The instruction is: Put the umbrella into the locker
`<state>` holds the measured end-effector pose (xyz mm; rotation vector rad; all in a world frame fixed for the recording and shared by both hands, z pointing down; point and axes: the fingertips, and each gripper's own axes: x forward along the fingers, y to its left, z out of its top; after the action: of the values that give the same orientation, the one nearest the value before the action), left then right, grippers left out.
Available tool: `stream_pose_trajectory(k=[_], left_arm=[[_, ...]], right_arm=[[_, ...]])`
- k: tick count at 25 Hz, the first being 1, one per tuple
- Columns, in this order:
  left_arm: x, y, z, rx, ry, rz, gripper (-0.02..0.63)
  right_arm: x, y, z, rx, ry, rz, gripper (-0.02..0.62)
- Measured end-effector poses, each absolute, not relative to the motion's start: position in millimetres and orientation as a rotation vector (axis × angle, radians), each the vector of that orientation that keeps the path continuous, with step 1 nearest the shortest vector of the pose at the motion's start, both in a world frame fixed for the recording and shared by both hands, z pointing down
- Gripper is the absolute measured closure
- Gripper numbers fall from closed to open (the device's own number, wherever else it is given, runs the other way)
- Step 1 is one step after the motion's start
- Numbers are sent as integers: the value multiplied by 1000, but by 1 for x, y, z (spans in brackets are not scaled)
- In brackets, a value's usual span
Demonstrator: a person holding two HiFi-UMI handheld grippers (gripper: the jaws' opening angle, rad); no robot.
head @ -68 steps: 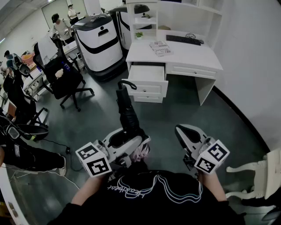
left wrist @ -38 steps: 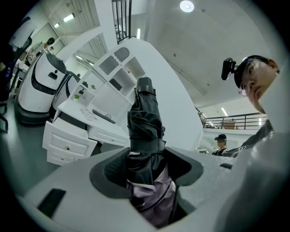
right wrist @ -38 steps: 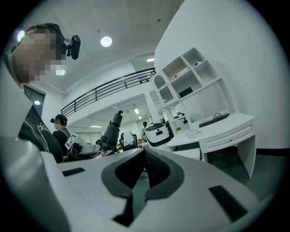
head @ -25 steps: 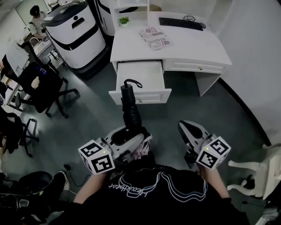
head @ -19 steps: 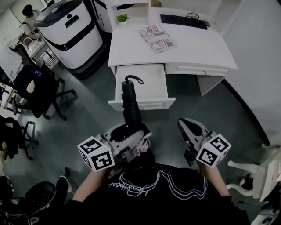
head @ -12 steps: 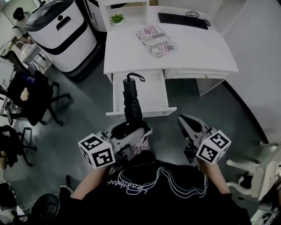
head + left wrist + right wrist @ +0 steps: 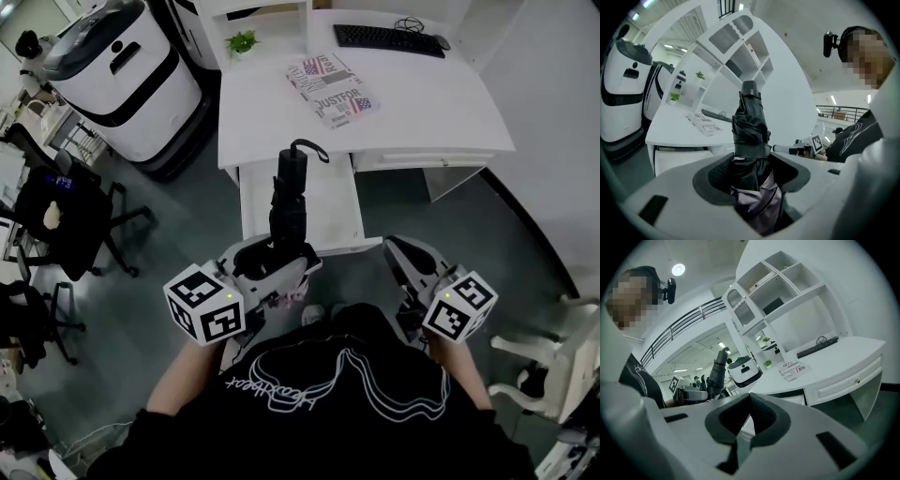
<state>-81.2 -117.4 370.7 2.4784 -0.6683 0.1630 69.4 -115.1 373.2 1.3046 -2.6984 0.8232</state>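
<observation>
The left tongs hide one end of the umbrella.

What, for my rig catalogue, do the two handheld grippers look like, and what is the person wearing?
The left gripper and right gripper are white moulded shells with dark grey notched pads inside. Each carries a white cube with black square markers. The person wears a black top with a white wavy line print.
</observation>
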Motion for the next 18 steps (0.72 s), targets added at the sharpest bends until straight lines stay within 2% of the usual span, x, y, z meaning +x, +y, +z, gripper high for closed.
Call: stream_pose_trajectory(k=[10,18], left_arm=[[-88,-156,383,2534,-764,342,374],[-83,-190,419,2556,-759,642,374]], right_arm=[[72,-141,379,1264,-2709,852,592],[74,-182,388,1202,-2707,914,592]])
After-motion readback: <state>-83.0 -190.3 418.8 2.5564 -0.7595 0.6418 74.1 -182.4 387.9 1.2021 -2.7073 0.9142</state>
